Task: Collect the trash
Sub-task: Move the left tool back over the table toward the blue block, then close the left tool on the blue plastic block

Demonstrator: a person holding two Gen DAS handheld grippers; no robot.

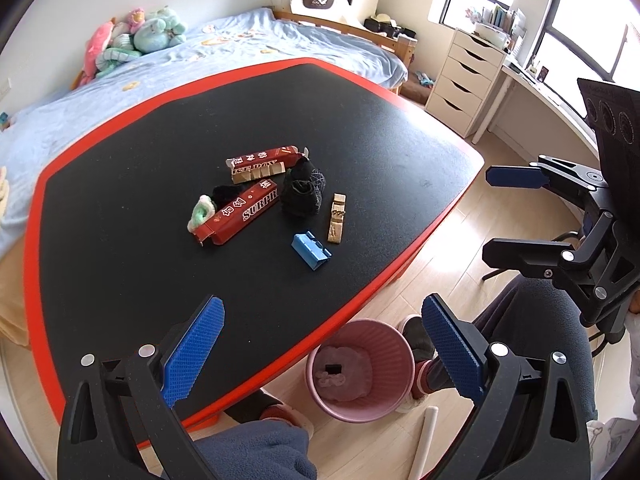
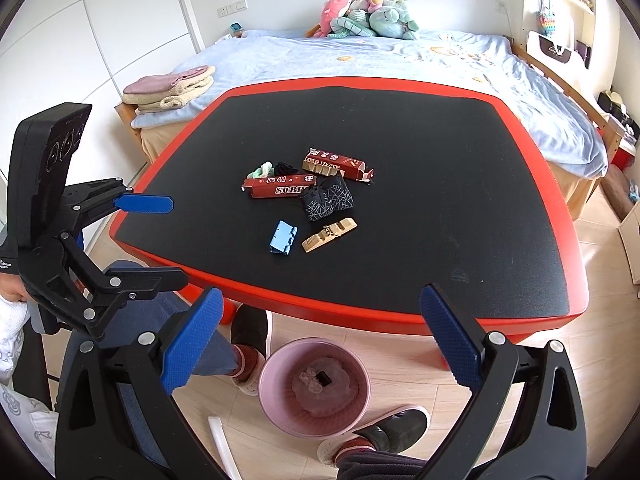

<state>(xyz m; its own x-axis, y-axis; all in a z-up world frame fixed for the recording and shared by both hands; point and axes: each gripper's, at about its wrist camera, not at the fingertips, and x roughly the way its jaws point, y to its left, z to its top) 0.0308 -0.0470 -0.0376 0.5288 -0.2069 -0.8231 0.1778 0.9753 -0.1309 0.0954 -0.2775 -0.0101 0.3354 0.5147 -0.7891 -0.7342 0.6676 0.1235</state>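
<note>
On the black table with a red rim [image 1: 120, 128] [image 2: 400, 308] lies a small pile: two red cartons [image 1: 244, 210] [image 2: 280, 186], a second red carton [image 1: 264, 162] [image 2: 340, 164], black patterned cloth [image 1: 302, 190] [image 2: 328, 198], a green-white scrunchie [image 1: 200, 212] [image 2: 262, 170], a blue clip piece [image 1: 311, 250] [image 2: 283, 237] and a wooden piece [image 1: 337, 218] [image 2: 329, 235]. A pink bin [image 1: 360, 368] [image 2: 314, 386] stands on the floor below the near edge. My left gripper [image 1: 320, 344] [image 2: 146, 240] is open and empty. My right gripper [image 2: 320, 340] [image 1: 504, 216] is open and empty.
A bed with blue sheets [image 1: 160, 64] [image 2: 400, 56] and plush toys [image 2: 368, 16] lies behind the table. White drawers [image 1: 464, 80] stand to the right. My legs and slippers [image 2: 252, 332] flank the bin; a white tube [image 2: 220, 440] lies on the floor.
</note>
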